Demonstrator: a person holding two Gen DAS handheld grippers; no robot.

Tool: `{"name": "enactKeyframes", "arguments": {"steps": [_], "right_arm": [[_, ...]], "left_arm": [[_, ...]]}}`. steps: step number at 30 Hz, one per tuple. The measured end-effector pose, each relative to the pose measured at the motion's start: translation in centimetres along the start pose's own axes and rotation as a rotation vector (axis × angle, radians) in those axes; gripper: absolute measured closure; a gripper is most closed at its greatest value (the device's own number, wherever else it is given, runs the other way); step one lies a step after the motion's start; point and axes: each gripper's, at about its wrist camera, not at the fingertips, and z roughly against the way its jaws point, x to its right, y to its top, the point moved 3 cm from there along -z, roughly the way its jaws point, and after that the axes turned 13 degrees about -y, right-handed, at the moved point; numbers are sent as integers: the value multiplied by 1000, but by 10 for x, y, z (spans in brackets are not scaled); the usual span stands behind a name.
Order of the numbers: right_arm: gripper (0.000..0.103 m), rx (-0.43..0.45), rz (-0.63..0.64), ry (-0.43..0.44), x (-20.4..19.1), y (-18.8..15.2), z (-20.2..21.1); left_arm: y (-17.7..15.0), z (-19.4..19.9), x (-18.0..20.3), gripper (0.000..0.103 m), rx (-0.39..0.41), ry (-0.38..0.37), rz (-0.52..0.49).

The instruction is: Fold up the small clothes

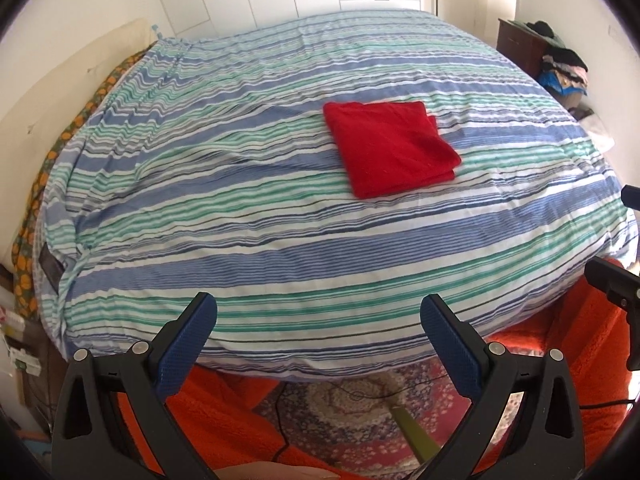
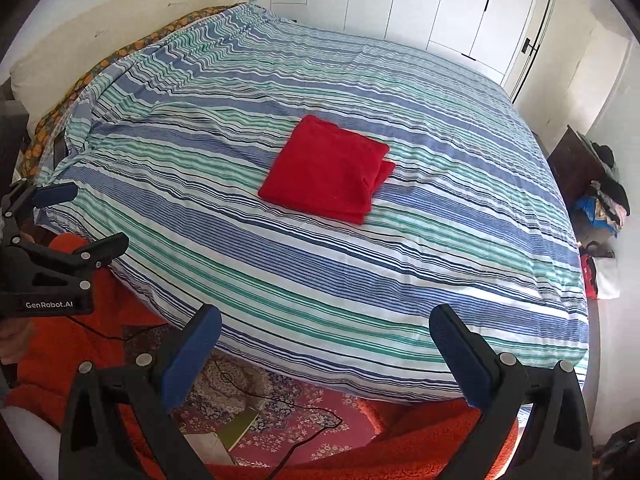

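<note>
**Red garment folded on bed, both tongs open and clear**

Red cloth: I see it lying folded into a compact, roughly square bundle near the middle of the bed. Layered edges show along its right side, a lower layer peeking out slightly past the top one. It rests flat on the striped duvet (blue, green, white bands), nothing else touching it.

Left tongs: jaws spread wide, blue pads facing each other, nothing between them. I have them held off the near edge of the bed, well apart from the cloth.

Right tongs: also wide open and empty, likewise at the near edge of the bed and well apart from the cloth. In the right wrist view the left tongs appear at the far left edge, open.

Below both tongs: orange fleece fabric and a patterned rug on the floor, with a thin black cable running over the rug.

Far side: white wardrobe doors. To the right, a dark wooden cabinet with a heap of mixed clothes beside it.
</note>
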Motion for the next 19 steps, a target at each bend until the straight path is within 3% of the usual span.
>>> {"name": "enactKeyframes", "arguments": {"steps": [19], "right_arm": [[0,-8,-8,-2,1,-6,-5]], "left_arm": [[-1,2,3,1,4,0,-10]]}}
